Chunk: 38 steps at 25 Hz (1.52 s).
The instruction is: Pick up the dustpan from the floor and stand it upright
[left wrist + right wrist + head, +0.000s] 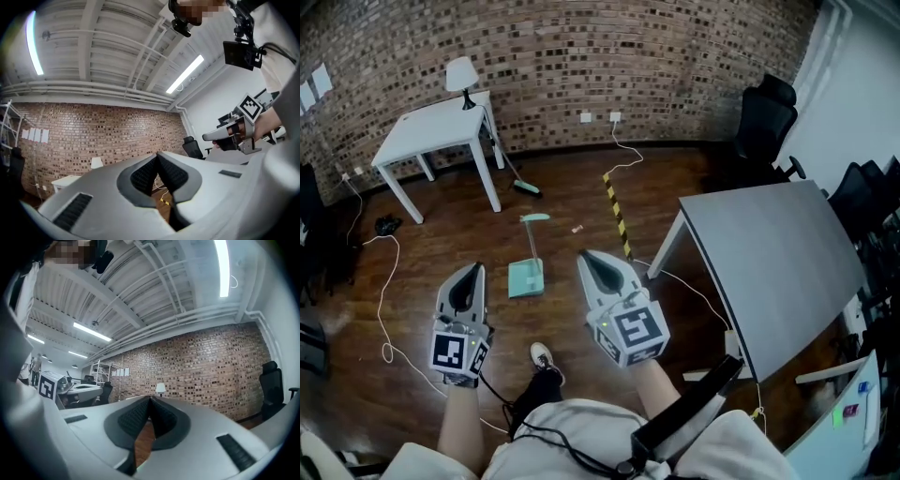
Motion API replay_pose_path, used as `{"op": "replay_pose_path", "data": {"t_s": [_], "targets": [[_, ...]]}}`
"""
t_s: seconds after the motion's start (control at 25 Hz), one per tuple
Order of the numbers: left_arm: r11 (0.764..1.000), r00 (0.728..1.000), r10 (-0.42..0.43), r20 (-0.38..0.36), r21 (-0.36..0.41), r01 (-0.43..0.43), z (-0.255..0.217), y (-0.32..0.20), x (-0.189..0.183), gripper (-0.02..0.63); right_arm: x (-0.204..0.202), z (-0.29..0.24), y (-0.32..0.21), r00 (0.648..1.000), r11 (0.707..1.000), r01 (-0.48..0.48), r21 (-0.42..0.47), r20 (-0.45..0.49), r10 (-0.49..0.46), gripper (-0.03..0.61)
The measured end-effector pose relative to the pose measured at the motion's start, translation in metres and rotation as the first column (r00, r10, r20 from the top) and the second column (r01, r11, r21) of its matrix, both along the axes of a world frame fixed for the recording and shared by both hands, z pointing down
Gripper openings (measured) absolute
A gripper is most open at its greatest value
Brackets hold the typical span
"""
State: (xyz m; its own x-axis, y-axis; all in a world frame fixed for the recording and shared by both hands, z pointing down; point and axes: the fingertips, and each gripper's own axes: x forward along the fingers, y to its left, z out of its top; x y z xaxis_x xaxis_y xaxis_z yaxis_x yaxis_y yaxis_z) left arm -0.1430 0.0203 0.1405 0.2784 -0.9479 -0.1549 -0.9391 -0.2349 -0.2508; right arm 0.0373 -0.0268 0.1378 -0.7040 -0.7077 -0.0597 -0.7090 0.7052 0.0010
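Observation:
A mint-green dustpan (528, 270) lies flat on the wooden floor, its long handle pointing away toward the brick wall. My left gripper (474, 271) is held out level to the left of it, shut and empty. My right gripper (593, 259) is to its right, also shut with nothing between the pads. Both are up in the air, well above the floor. In the left gripper view the jaws (157, 165) meet at the tips; the right gripper (234, 136) shows at the far right. The right gripper view shows closed jaws (150, 404) facing the brick wall.
A green-headed broom (517, 175) leans by the white table (431, 131) with a lamp (462, 77). A grey table (783, 253) stands at the right, black chairs (766, 122) beyond. White cables (386, 300) and yellow-black tape (617, 214) run over the floor. My shoe (544, 357) is below the dustpan.

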Motion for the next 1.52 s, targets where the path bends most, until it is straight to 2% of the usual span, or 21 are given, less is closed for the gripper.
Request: {"op": "replay_pose_path", "data": {"t_s": [0.12, 0.28, 0.52, 0.72, 0.88, 1.16, 1.52], "targets": [[1.000, 1.000, -0.012, -0.002, -0.015, 0.012, 0.009, 0.054, 0.034, 0.015, 0.034, 0.014, 0.054, 1.000, 1.000, 0.003, -0.020, -0.016, -0.003, -0.017], [0.997, 1.000, -0.012, -0.023, -0.080, 0.010, 0.024, 0.113, 0.067, 0.015, 0.062, 0.031, 0.115, 0.999, 0.997, 0.019, -0.072, -0.046, -0.023, -0.017], [0.995, 1.000, 0.015, -0.018, -0.095, -0.017, 0.015, 0.167, 0.096, 0.015, 0.085, 0.024, 0.168, 0.998, 0.997, 0.018, -0.072, -0.060, -0.023, -0.017], [0.992, 1.000, 0.012, 0.009, -0.127, -0.011, 0.015, 0.175, 0.086, 0.015, 0.084, 0.017, 0.187, 0.996, 0.998, 0.024, -0.052, -0.090, -0.029, -0.017], [0.987, 1.000, 0.016, -0.010, -0.159, -0.017, 0.020, 0.186, 0.090, 0.015, 0.092, 0.011, 0.197, 0.999, 0.999, -0.006, -0.046, -0.052, 0.003, -0.018], [0.994, 0.999, 0.034, 0.006, -0.103, -0.034, -0.005, 0.186, 0.088, 0.015, 0.074, -0.002, 0.196, 1.000, 0.999, -0.017, -0.031, -0.007, 0.017, -0.020], [0.997, 0.999, 0.042, 0.003, -0.064, -0.042, -0.019, 0.180, 0.077, 0.015, 0.060, -0.011, 0.190, 1.000, 1.000, -0.017, -0.004, 0.003, 0.017, -0.020]]}}
